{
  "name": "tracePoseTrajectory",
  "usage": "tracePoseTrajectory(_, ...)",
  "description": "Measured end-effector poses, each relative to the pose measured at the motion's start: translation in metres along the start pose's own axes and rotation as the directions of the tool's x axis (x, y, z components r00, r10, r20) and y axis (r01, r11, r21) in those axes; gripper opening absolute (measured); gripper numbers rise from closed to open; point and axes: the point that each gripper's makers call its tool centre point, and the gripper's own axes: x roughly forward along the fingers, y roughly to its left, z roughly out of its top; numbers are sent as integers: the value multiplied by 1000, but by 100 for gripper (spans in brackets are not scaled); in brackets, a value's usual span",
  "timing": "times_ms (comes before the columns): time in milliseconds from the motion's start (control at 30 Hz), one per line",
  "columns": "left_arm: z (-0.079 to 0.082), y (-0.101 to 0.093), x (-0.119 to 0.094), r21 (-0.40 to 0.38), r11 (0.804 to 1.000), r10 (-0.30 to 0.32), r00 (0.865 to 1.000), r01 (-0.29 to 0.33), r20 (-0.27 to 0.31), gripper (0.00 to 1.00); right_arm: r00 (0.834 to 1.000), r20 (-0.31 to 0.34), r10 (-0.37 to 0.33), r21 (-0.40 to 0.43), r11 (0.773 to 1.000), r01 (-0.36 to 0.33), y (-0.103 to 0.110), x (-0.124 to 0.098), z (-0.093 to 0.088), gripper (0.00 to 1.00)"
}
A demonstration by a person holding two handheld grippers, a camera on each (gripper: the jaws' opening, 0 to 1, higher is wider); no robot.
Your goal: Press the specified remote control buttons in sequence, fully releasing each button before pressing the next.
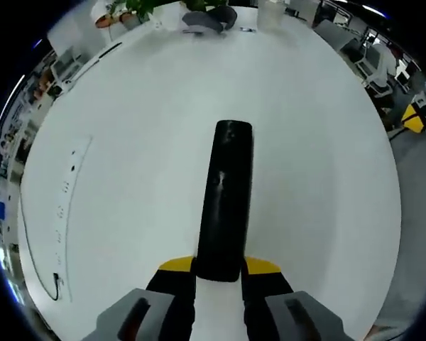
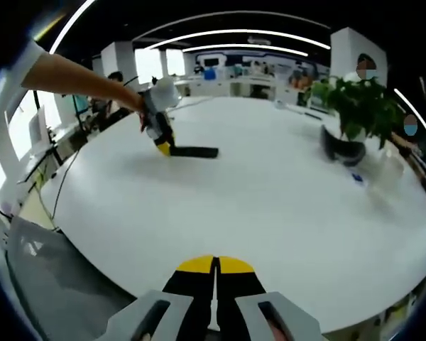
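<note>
- Remote, black and long, sits clamped at its near end between the yellow-tipped jaws of the left gripper, the rest sticking out flat over the white table.
- Right gripper has its jaws pressed together on nothing, hanging over the near table edge, well apart from the remote.
- From the right gripper view you can see the left gripper in a person's hand, far across the table, with the remote lying on the surface.
- Power strip with a cable runs along the table's left side in the left gripper view, well off from the remote.
- Loads of bare tabletop all round the remote, nothing blocking it.
- Far edge has a potted plant and a dark round thing beside it, can't tell what it is.
</note>
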Motion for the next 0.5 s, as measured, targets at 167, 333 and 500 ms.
tracePoseTrajectory(167, -3, 0, 0, 17, 1000, 10, 999, -10, -36, 23, 1000, 3, 4, -2, 1000, -4, 1, 0, 0, 0)
tracePoseTrajectory(333, -3, -1, -1, 11, 1000, 13, 999, -12, -44, 22, 1000, 4, 6, -3, 1000, -6, 2, -1, 0, 0)
tracePoseTrajectory(500, -4, -5, 0, 9, 1000, 15, 998, -14, -57, 22, 1000, 4, 4, -6, 1000, -4, 2, -1, 0, 0)
